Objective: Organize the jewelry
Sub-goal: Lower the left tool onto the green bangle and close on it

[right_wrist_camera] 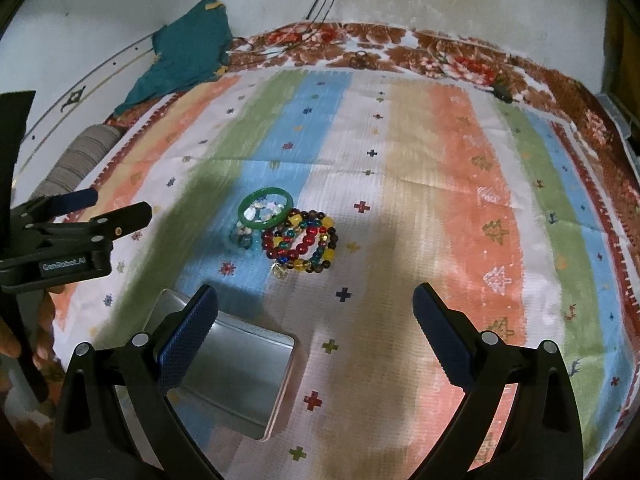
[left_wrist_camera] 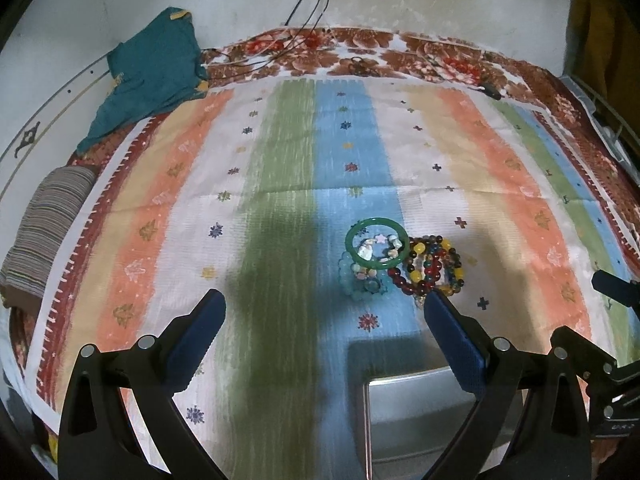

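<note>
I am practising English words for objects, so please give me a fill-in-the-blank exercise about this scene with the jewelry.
1. The green bangle rests partly on ____ bracelets.
2. The metal tin is ____ inside.
3. Both tongs, left and right, are ____.
4. A ____ cloth lies at the far left corner.

Missing words: beaded; empty; open; teal
</note>
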The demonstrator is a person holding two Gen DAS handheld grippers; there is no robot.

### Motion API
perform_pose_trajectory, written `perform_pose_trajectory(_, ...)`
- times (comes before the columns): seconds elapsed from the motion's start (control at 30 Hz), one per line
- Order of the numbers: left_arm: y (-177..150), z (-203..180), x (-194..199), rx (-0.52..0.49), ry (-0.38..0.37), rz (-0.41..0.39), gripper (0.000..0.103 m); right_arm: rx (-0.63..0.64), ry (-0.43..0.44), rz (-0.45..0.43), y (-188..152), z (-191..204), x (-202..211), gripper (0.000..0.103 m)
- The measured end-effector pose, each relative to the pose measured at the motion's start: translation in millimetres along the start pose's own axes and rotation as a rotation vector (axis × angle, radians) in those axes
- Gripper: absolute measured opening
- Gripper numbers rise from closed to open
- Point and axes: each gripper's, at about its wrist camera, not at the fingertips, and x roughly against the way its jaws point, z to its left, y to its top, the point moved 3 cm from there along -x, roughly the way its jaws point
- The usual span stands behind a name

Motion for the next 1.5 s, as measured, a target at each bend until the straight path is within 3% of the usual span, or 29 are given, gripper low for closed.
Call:
perform_pose_trajectory(0.7,25.6,-3.4,-47.3,-0.010,-0.028,0.070,0.097,0.059,0.030,0.046,16.6,17.0,-30.7,0.099)
perform_pose_trajectory(0.9,31.6,-3.5,-64.3,-0.012,-0.018,0.083,0.097,0.054,0.068,0.091,20.1,20.5,-45.9,0.099)
perform_pose_trajectory(1.07,35.1,-1.8,-78.6,0.007,-0.059,0.120,0.097,0.076,0.050,0.109,24.0,24.7,-58.1,0.099)
perform_pose_trajectory(1.3,42.7,0.4,-99.8,-0.006,-0.023,0.128,0.096,0.075,0.070,0.153,27.8,28.9,-76.5,0.099)
perform_pose_trajectory(1.4,46.0,2.0,-109.3,-0.002,-0.047,0.145,0.096,0.071,0.068,0.159,30.2,28.5,-82.2,0.098)
perform_pose_trajectory(1.5,47.8,2.6,-119.0,-0.005,-0.050,0.162,0.091,0.068,0.066,0.172,32.6,27.6,-89.5,0.098)
